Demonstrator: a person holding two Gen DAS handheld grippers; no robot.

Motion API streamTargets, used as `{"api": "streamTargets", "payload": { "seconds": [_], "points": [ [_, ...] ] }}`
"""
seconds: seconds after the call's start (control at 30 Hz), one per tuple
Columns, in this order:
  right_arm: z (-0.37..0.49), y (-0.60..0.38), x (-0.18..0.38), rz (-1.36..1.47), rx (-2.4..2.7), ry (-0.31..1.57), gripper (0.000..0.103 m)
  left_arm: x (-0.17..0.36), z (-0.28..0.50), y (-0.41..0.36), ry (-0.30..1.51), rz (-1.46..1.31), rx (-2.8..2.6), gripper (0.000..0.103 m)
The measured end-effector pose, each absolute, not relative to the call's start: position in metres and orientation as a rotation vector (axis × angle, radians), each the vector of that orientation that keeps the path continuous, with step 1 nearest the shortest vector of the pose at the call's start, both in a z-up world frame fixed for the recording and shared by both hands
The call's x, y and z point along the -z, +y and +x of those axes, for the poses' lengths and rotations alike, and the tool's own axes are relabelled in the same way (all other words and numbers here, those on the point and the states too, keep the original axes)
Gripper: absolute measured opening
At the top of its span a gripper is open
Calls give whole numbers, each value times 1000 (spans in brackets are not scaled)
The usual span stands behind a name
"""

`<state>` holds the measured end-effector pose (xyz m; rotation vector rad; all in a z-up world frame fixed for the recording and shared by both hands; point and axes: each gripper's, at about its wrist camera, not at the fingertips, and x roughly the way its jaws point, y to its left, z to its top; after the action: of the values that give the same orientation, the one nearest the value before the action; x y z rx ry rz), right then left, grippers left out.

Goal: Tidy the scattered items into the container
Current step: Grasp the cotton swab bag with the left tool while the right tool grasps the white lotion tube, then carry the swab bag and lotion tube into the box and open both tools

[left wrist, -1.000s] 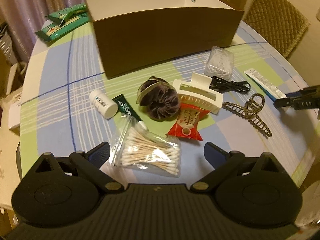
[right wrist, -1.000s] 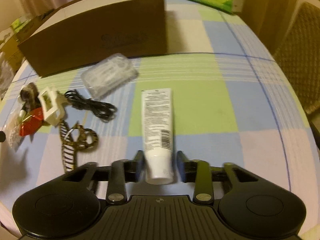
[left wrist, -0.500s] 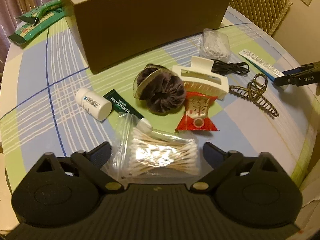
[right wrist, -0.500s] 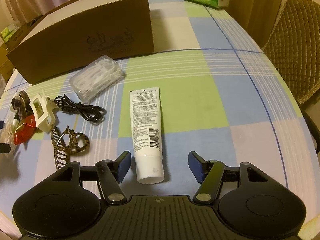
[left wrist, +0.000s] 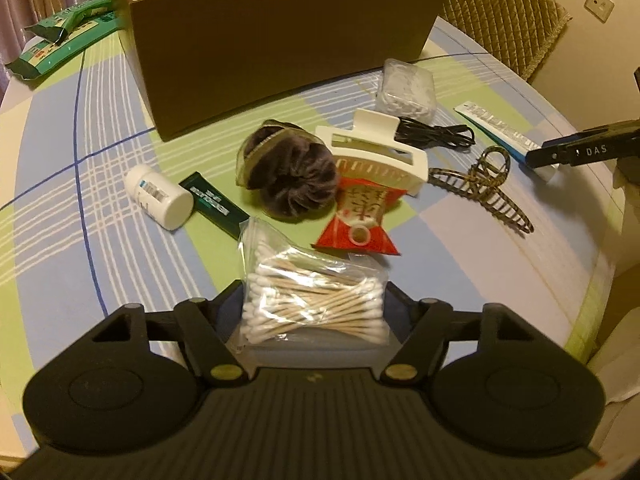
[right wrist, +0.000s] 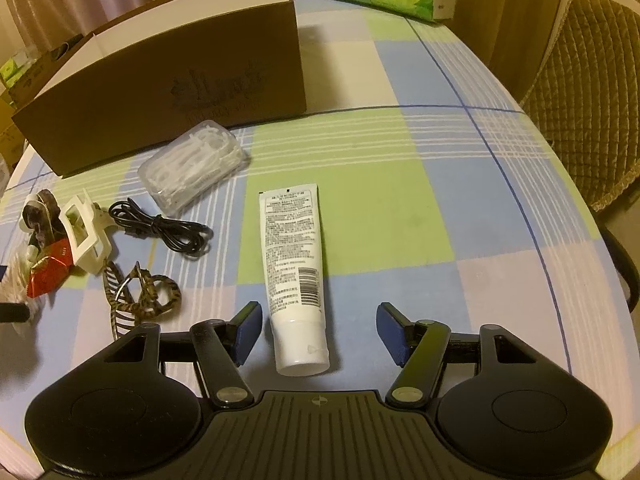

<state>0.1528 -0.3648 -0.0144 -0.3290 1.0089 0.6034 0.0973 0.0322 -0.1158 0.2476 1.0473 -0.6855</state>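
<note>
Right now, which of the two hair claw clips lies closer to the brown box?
The white claw clip, resting against the dark scrunchie; the tortoiseshell claw clip lies farther from the brown box.

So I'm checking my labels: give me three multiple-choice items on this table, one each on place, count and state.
1. The clear bag of cotton swabs lies: A inside the brown cardboard box; B between the left gripper fingers; C on the chair.
2. Claw hair clips on the table: A two; B none; C five.
3. The white squeeze tube is: A standing upright; B lying flat between the open right gripper fingers; C in the box.

B: the closing fingers flank the bag. A: white claw clip, tortoiseshell claw clip. B: gaps both sides.
</note>
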Motion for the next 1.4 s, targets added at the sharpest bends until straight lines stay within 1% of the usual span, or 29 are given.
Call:
{"api": "streamTargets", "payload": {
  "seconds": [0.3, 0.7, 0.77, 0.83, 0.87, 0.9, 0.93, 1.17, 1.4],
  "points": [
    [153, -363, 12, -336, -624, 983, 61, 106, 78, 30, 1048, 206, 643, 68],
    [155, -343, 20, -422, -697, 938, 60, 77, 87, 34, 1000, 148, 550, 68],
    [154, -341, 22, -435, -703, 938, 57, 74, 88, 32, 997, 147, 542, 68],
    [153, -339, 26, -458, -704, 945, 47, 72, 88, 31, 998, 146, 536, 68],
    [151, -339, 27, -471, -710, 938, 44, 72, 89, 31, 999, 145, 531, 68],
    [149, -338, 26, -486, -725, 929, 35, 72, 89, 30, 1002, 144, 528, 68],
    [146, -338, 26, -495, -741, 923, 30, 72, 89, 30, 1006, 143, 523, 68],
    [137, -345, 22, -470, -775, 940, 29, 71, 89, 25, 1012, 139, 513, 68],
    [137, -353, -10, -360, -810, 919, 29, 61, 94, 20, 990, 126, 510, 68]
  ]
}}
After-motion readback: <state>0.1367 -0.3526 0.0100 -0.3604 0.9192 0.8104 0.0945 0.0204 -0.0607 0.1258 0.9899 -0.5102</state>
